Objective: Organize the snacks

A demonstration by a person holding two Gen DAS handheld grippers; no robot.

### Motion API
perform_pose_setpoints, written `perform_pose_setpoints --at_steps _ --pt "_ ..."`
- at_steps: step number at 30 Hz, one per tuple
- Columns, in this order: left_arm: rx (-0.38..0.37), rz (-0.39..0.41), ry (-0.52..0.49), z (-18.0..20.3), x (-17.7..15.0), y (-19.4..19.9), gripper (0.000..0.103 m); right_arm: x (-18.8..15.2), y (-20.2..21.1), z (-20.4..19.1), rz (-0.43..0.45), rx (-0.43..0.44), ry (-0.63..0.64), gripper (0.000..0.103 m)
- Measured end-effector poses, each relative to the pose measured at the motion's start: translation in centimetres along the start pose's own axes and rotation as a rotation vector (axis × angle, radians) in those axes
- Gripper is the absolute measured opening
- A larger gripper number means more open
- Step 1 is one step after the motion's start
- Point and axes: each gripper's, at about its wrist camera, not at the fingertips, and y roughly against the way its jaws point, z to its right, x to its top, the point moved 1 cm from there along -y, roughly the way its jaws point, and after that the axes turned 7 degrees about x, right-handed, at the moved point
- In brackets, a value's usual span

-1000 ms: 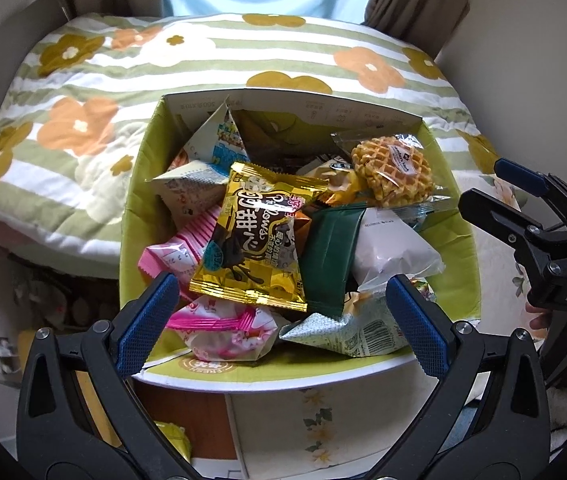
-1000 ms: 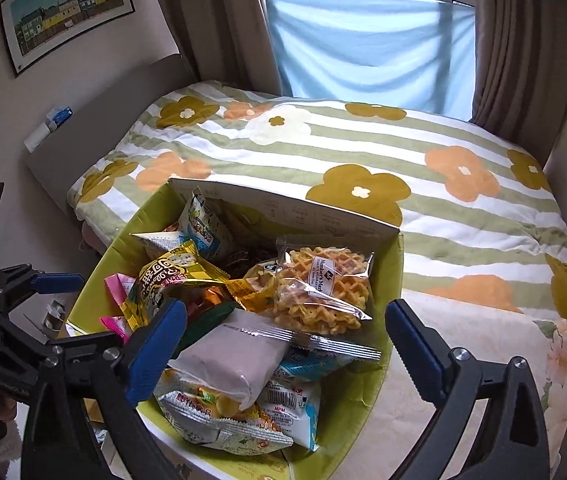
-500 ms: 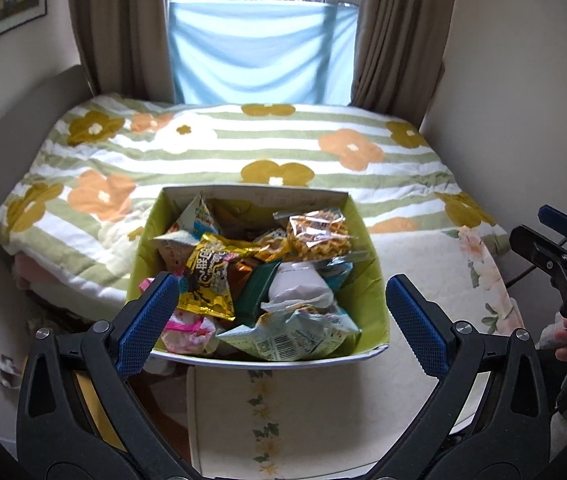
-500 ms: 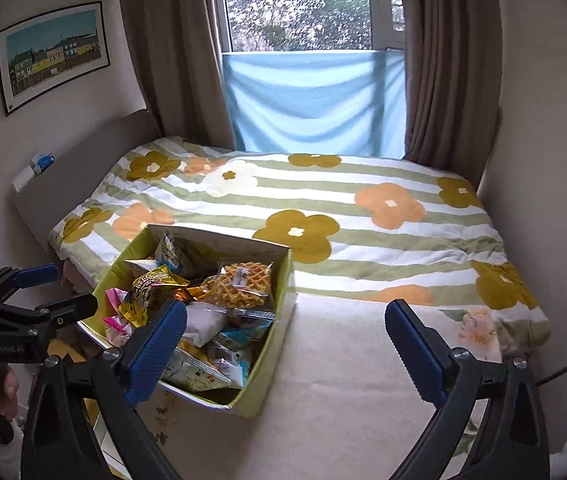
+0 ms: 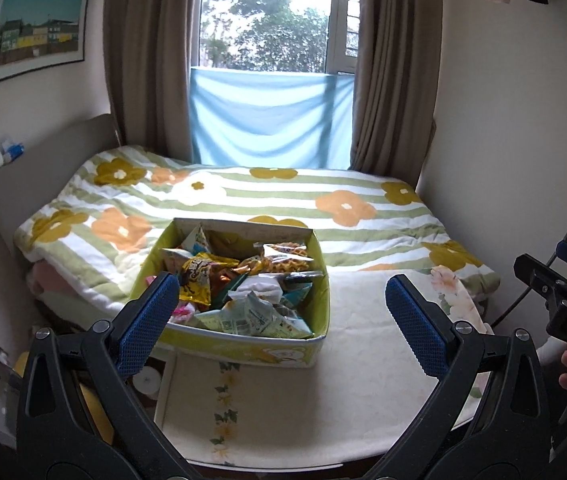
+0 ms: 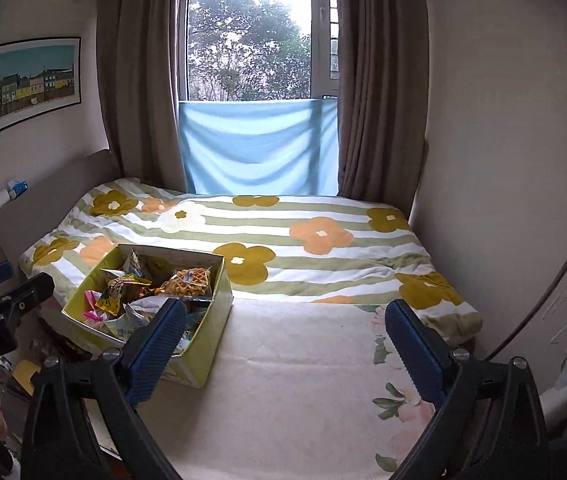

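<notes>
Resting on the cream blanket (image 5: 355, 344) at the bed's left side, the snack box (image 5: 243, 350) is full of packets. Left gripper (image 5: 279, 316) and right gripper (image 6: 285, 338) hover wide open, empty. Floral duvet (image 6: 283, 236) lies behind.

Both wrist cameras look forward along their own blue-padded fingers from the foot of the bed (image 5: 267, 196), tilted slightly down and facing the window (image 6: 251, 40). The left wrist view sits further left, with the snack box (image 5: 243, 344) near and almost centred between its fingers. The right wrist view stands further right and a little further back, so the box (image 6: 207, 344) falls to its lower left. Each camera catches the other gripper at its frame edge. They share the box, bed, window and wall picture (image 5: 35, 36)
</notes>
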Motion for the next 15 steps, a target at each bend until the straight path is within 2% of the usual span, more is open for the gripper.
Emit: perform_pose_setpoints --at_steps 6,15 --pt "0.008 0.012 -0.025 1.1 -1.4 1.8 0.103 -1.3 1.7 0.8 0.02 -0.017 -0.025 0.099" --pt "0.007 0.025 -0.041 1.9 -1.3 2.5 0.103 -1.9 2.1 1.0 0.027 -0.021 -0.046 0.099"
